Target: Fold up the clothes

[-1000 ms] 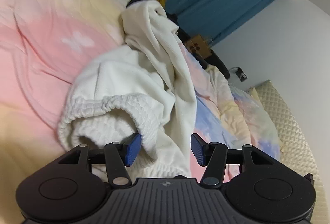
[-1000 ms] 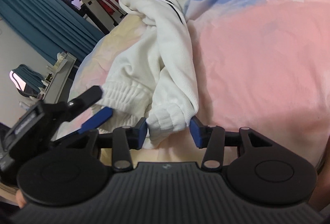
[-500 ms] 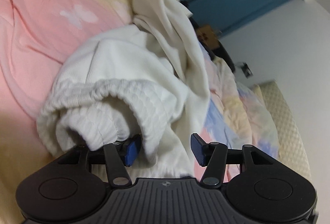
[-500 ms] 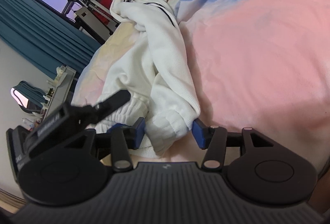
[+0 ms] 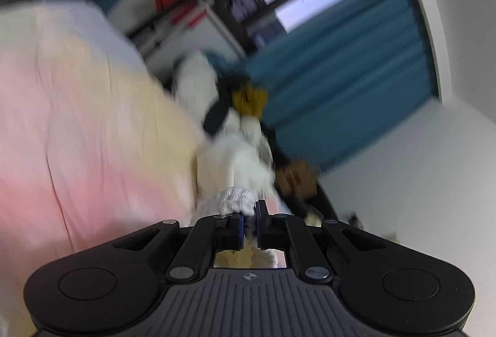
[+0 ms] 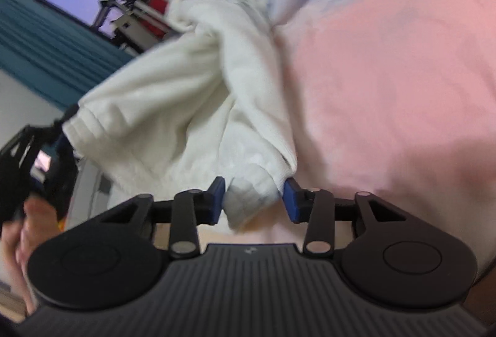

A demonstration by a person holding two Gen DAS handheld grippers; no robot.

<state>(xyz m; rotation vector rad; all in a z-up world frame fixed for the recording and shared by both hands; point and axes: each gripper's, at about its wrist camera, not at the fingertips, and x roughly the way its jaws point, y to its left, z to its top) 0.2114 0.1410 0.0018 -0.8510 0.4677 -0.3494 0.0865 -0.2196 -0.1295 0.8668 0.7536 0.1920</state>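
— Well, what's my left camera giving you?
— My left gripper point(image 5: 249, 223) has just pinched the white garment's point(image 5: 235, 163) ribbed hem; teal curtain point(image 5: 341, 82) beyond.
— And right?
— My right gripper point(image 6: 252, 200), jaws closing, presses a cuff point(image 6: 251, 197); garment hangs above the pink bedspread point(image 6: 387, 73).

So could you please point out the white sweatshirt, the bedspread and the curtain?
white sweatshirt point(image 6: 173, 107): right wrist view, lifted body.
bedspread point(image 6: 387, 73): right wrist view, pink patch.
curtain point(image 5: 341, 95): left wrist view, middle folds.
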